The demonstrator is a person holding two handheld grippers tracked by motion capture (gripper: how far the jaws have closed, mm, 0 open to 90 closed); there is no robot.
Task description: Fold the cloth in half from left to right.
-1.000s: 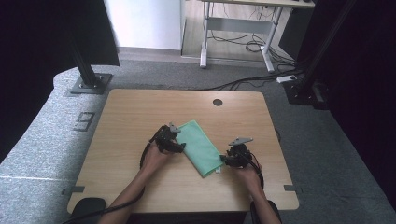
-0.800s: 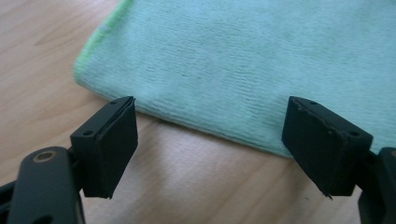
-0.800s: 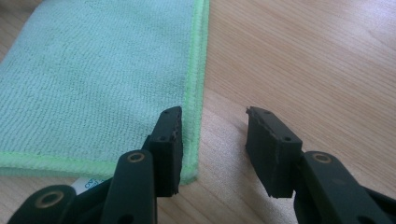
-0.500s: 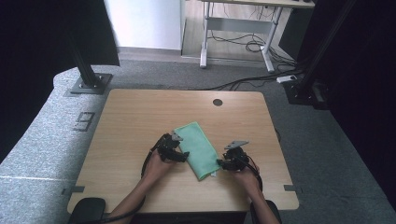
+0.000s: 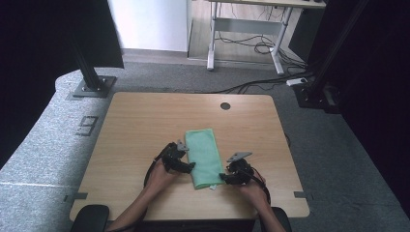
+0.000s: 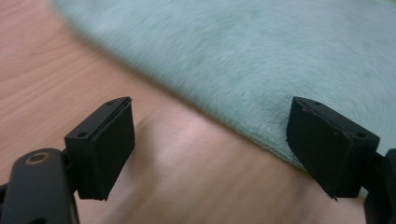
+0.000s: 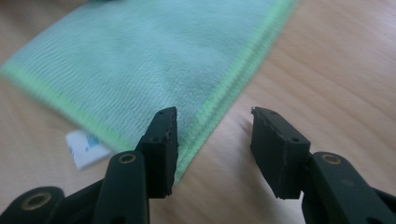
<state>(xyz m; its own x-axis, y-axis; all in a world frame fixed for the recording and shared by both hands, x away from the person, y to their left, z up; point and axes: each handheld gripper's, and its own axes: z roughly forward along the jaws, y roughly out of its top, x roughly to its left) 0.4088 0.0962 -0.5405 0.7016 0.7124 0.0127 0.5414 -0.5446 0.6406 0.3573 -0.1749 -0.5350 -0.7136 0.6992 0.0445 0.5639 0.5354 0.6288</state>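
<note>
Lying folded on the wooden table [image 5: 130, 125], the green cloth [image 5: 203, 155] sits a little toward the person's side of the middle, its long sides running away from the person with a slight slant. Both forearms come in from the near edge, one on each side of it.

The left gripper [image 5: 189, 167] is at the cloth's left long edge, down near the tabletop. From the left gripper view, its jaws stand wide apart with nothing between them but bare wood; one jaw is over the table and the other sits right at the cloth's [image 6: 243, 60] soft folded edge. I cannot tell whether that jaw actually touches the fabric.

The right gripper [image 5: 223, 177] is at the cloth's near right corner. In the right gripper view its jaws are also apart, released, with the bright green stitched hem running down between them toward the corner. One jaw is over the cloth [image 7: 149, 60] and the other over bare wood. A small white label [image 7: 86, 148] sticks out from under the cloth's near edge, just beside that corner.

Beyond the table, a dark round hole [image 5: 225, 106] shows near its far edge.
</note>
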